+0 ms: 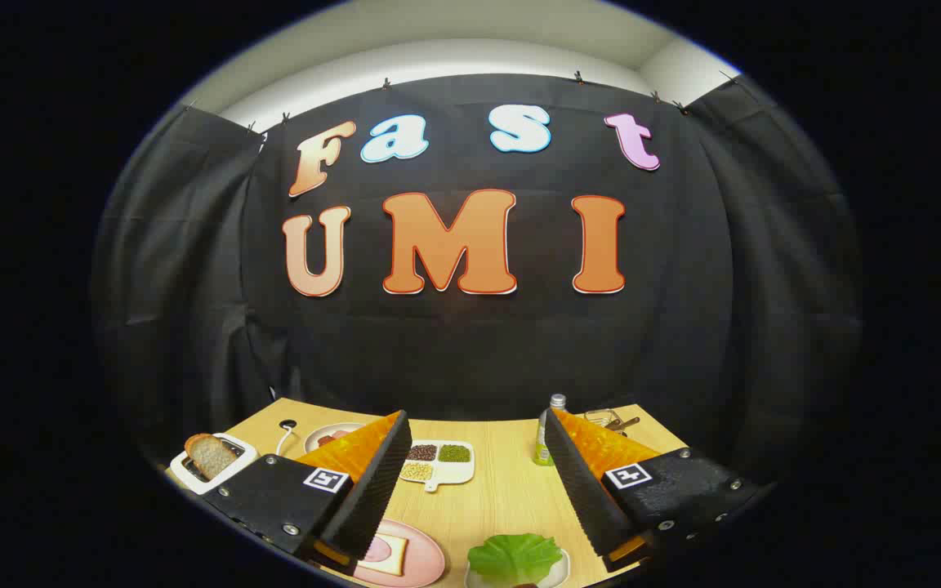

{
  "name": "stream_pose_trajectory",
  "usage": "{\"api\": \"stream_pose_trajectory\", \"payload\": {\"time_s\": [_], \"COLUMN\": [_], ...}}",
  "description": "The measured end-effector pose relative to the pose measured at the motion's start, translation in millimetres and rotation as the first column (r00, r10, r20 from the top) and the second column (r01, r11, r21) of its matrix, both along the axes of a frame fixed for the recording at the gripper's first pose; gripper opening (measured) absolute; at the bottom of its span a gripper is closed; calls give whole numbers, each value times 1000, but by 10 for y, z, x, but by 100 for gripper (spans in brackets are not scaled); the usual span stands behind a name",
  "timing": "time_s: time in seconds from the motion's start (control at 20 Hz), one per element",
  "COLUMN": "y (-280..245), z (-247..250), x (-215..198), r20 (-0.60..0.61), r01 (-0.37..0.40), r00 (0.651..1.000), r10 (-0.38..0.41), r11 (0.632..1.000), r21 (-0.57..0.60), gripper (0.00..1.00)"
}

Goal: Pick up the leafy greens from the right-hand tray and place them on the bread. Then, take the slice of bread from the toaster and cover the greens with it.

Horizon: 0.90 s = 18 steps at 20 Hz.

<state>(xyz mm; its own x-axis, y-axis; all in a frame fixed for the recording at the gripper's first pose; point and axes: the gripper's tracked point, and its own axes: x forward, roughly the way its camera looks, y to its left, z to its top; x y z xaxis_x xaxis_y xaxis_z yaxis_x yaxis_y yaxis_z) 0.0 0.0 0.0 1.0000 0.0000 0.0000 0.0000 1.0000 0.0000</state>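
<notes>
While spread wide and empty, fingers point(470, 490) above tabletop point(511, 490); between them, leafy greens point(515, 555) on tray point(560, 574), bread point(393, 555) on pink plate point(430, 563); beyond, grain dish point(438, 462), bottle point(544, 441); toaster point(213, 461) holding slice point(209, 453).

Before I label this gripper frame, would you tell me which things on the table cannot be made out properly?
- Pink plate with bread slice: partly covered by the left finger of the open gripper.
- Leafy greens in their tray: near side cut off by the view's edge.
- Round plate beyond the left finger: mostly hidden, contents unclear.
- Things behind the bottle: too small to identify.
</notes>
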Motion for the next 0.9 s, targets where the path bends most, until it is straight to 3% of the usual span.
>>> {"api": "stream_pose_trajectory", "payload": {"time_s": [0.2, 0.6, 0.9], "y": [-15, -198, -169], "z": [-140, -125, -153], "x": [-59, -107, -252], "r20": [-57, -60, -63], "r01": [22, 80, 76], "r00": [998, 995, 995], "r10": [-20, -77, -74], "r11": [999, 996, 997], "r21": [27, 46, 27], "gripper": [98, 98, 98]}}
